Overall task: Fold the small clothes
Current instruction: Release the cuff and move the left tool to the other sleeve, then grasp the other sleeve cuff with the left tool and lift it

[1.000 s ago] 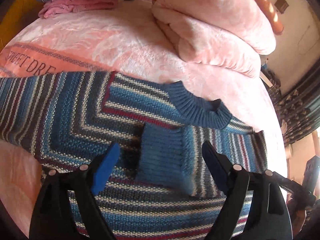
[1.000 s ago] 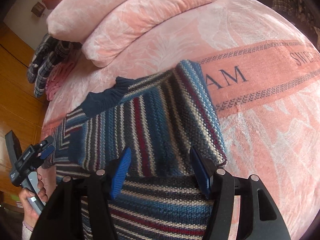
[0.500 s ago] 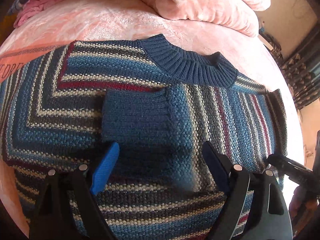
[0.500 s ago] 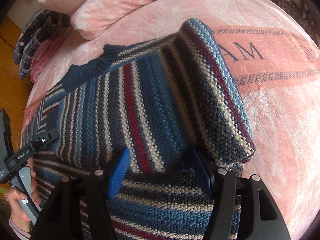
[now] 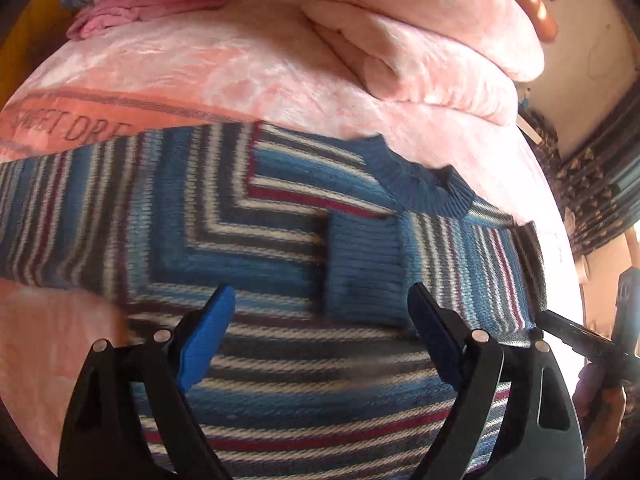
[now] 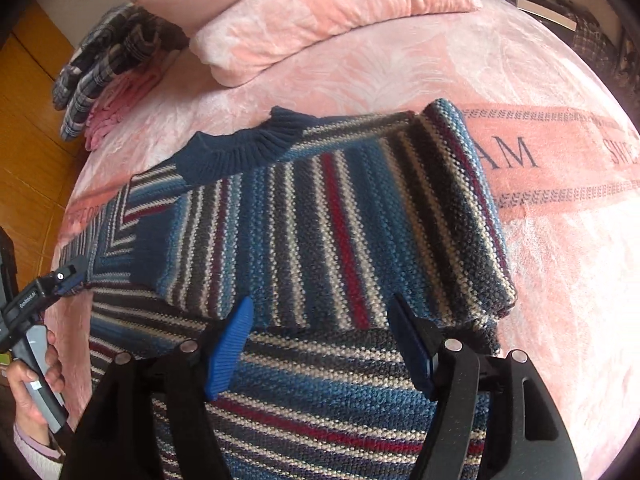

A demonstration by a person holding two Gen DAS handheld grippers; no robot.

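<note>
A blue, white and maroon striped knit sweater lies flat on the pink bed blanket, its ribbed navy collar toward the pillows. One sleeve is folded across the chest, with its blue cuff lying below the collar. In the right wrist view the sweater has a thick rolled fold along its right edge. My left gripper hovers open over the lower chest, nothing between its fingers. My right gripper also stands open above the sweater's body.
Folded pink pillows or a duvet lie at the head of the bed. A plaid garment and a pink one are piled at the far corner. A lettered orange band crosses the blanket. A hand holds the left gripper's handle; wooden floor lies beyond the bed edge.
Both grippers dipped close to the sweater half a second ago and have since drawn back up. Both stayed open; the sweater's fold looks unchanged.
</note>
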